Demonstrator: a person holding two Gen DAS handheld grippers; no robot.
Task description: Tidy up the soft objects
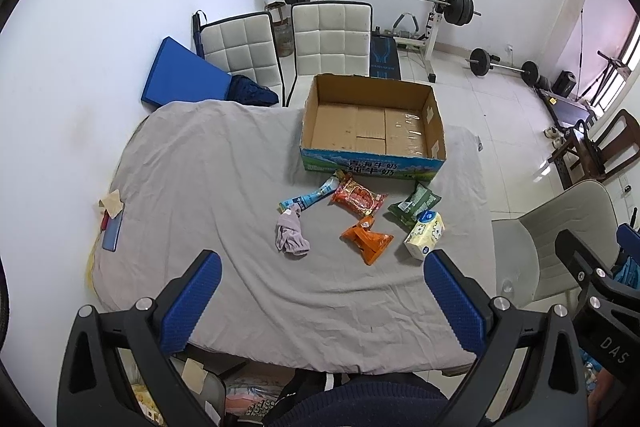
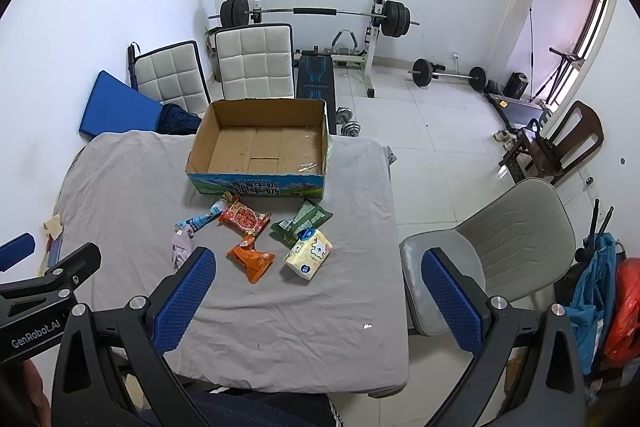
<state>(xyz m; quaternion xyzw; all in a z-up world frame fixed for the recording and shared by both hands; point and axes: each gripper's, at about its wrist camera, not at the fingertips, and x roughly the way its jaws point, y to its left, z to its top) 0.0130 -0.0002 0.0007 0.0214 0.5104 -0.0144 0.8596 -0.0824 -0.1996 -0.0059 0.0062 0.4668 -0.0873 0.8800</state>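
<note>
1. The surface (image 1: pixel 224 163), draped in a creased grey cloth, lies ahead of and below both tools; the cloth looks loose enough to bunch under a low scoop.
2. The cardboard box (image 1: pixel 372 123) sits at the far side, beyond every item, open-topped and with nothing inside. It is the likely destination, and its stiff walls should take a drop from above.
3. The tissue pack (image 1: pixel 425 235) lies nearest the right finger of the left hand-held gripper (image 1: pixel 324 299). It looks light and squashy under slick film, so a grip across its narrow sides should suit.
4. The red snack bag (image 1: pixel 358 200) lies just in front of the box. It seems puffy and crinkly; pinch a sealed end, not the belly.
5. The green packet (image 1: pixel 414 203) touches the tissue pack on its far side. It looks flat and light, so take an edge.
6. The orange pouch (image 1: pixel 367 238) lies between the tissue pack and the cloth item. Its folded shape offers a ridge to pinch.
7. The purple sock (image 1: pixel 291 233) is limp and crumpled; a grab at mid-bundle should hold.
8. The blue tube packet (image 1: pixel 310 197) is slim, its near end touching the sock.
9. Both the left tool and the right hand-held gripper (image 2: pixel 316 297) hang above the near edge, fingers spread wide, holding nothing.
</note>
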